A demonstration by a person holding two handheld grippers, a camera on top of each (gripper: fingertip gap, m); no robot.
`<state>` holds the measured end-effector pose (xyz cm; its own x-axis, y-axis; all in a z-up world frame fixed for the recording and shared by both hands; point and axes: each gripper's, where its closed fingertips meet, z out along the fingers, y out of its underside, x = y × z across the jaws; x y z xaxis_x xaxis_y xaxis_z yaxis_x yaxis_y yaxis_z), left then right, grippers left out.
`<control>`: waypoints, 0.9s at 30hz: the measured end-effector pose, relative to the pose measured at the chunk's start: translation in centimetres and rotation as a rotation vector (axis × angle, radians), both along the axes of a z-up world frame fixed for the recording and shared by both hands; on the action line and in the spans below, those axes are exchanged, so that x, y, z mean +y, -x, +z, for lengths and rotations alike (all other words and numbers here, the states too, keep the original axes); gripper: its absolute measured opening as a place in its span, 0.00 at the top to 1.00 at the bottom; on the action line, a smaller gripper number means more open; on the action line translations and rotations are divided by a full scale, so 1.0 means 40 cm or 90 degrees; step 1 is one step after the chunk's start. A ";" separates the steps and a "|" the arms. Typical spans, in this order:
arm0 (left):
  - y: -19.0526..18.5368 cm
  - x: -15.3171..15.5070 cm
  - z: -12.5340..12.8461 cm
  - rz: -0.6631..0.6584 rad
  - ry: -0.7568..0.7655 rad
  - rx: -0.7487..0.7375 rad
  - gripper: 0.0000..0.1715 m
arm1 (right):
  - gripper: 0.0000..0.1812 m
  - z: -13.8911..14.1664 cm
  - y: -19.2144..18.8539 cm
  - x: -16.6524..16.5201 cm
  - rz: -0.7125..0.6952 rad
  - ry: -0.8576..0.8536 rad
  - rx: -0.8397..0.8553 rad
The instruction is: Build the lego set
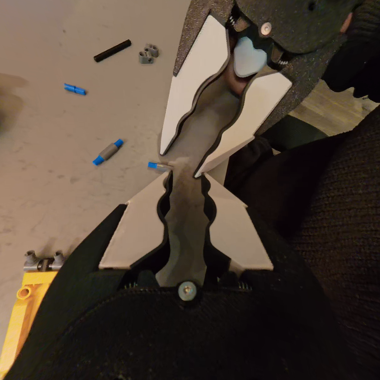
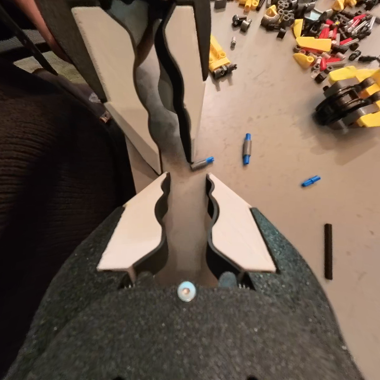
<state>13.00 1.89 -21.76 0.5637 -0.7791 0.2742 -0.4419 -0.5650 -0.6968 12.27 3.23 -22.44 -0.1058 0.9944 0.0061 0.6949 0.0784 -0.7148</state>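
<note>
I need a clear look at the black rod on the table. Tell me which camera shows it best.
The right wrist view: the black rod lies whole and close on the bare table. The left wrist view also shows the whole rod, but farther off and smaller, beside a small grey connector.

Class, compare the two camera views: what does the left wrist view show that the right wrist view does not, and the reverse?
Only the left wrist view shows the small grey connector. Only the right wrist view shows the pile of loose parts and the black-and-yellow wheel assembly. Both show the open left gripper and right gripper tip to tip, the grey sleeve with one blue pin, and the black axle.
</note>
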 end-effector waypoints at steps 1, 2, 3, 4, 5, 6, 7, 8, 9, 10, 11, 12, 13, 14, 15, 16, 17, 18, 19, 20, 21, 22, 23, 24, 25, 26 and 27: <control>-0.004 -0.002 0.001 -0.007 -0.001 -0.004 0.86 | 0.81 0.001 -0.003 -0.001 -0.003 0.007 0.002; -0.005 -0.003 0.003 -0.013 -0.004 -0.006 0.82 | 0.81 0.003 -0.005 0.000 -0.008 0.012 0.004; -0.005 -0.002 0.007 -0.020 -0.012 -0.008 0.82 | 0.81 0.004 -0.007 0.001 -0.012 0.015 0.006; -0.002 0.002 0.014 -0.024 -0.027 -0.006 0.82 | 0.81 0.005 -0.010 0.003 -0.015 0.015 0.007; 0.002 0.008 0.022 -0.030 -0.047 -0.003 0.81 | 0.81 0.007 -0.013 0.008 -0.020 0.010 0.008; 0.006 0.016 0.030 -0.038 -0.069 0.003 0.80 | 0.81 0.009 -0.016 0.015 -0.025 0.001 0.010; 0.010 0.026 0.035 -0.046 -0.090 0.012 0.78 | 0.82 0.013 -0.019 0.024 -0.031 -0.008 0.012; 0.015 0.037 0.036 -0.053 -0.107 0.024 0.77 | 0.82 0.018 -0.021 0.036 -0.040 -0.018 0.016; 0.018 0.047 0.030 -0.064 -0.117 0.040 0.76 | 0.83 0.025 -0.024 0.052 -0.053 -0.027 0.020; 0.021 0.055 0.020 -0.076 -0.119 0.060 0.74 | 0.84 0.032 -0.025 0.072 -0.070 -0.033 0.024; 0.022 0.062 0.008 -0.088 -0.117 0.079 0.73 | 0.84 0.038 -0.026 0.093 -0.090 -0.036 0.029; 0.020 0.064 -0.003 -0.104 -0.114 0.092 0.73 | 0.84 0.045 -0.026 0.118 -0.113 -0.036 0.036; 0.018 0.066 -0.012 -0.117 -0.112 0.104 0.73 | 0.84 0.051 -0.025 0.142 -0.138 -0.032 0.043; 0.016 0.066 -0.020 -0.128 -0.111 0.113 0.74 | 0.84 0.054 -0.023 0.166 -0.162 -0.026 0.050; 0.015 0.064 -0.025 -0.135 -0.108 0.118 0.74 | 0.84 0.056 -0.022 0.189 -0.184 -0.022 0.056; 0.013 0.063 -0.023 -0.138 -0.109 0.116 0.76 | 0.84 0.054 -0.020 0.206 -0.199 -0.018 0.059; 0.012 0.057 -0.021 -0.143 -0.103 0.113 0.78 | 0.83 0.051 -0.017 0.219 -0.205 -0.014 0.058; 0.013 0.052 -0.021 -0.143 -0.096 0.112 0.78 | 0.82 0.049 -0.015 0.229 -0.206 -0.015 0.056; 0.016 0.049 -0.020 -0.140 -0.091 0.112 0.78 | 0.81 0.049 -0.012 0.237 -0.200 -0.017 0.054; 0.020 0.044 -0.020 -0.138 -0.088 0.112 0.78 | 0.80 0.049 -0.009 0.243 -0.191 -0.018 0.051; 0.023 0.039 -0.020 -0.136 -0.086 0.112 0.79 | 0.79 0.049 -0.006 0.247 -0.178 -0.015 0.047; 0.026 0.035 -0.020 -0.134 -0.085 0.113 0.79 | 0.78 0.049 -0.002 0.248 -0.160 -0.011 0.042; 0.029 0.031 -0.020 -0.133 -0.084 0.113 0.79 | 0.78 0.047 0.001 0.251 -0.144 -0.007 0.036; 0.031 0.028 -0.020 -0.132 -0.083 0.113 0.80 | 0.78 0.045 0.004 0.255 -0.130 -0.006 0.027; 0.032 0.025 -0.020 -0.130 -0.082 0.113 0.80 | 0.77 0.042 0.007 0.257 -0.111 -0.006 0.017; 0.033 0.024 -0.020 -0.127 -0.082 0.112 0.81 | 0.76 0.038 0.011 0.255 -0.085 -0.007 0.007; 0.034 0.023 -0.020 -0.124 -0.083 0.112 0.81 | 0.75 0.031 0.014 0.249 -0.048 -0.008 -0.007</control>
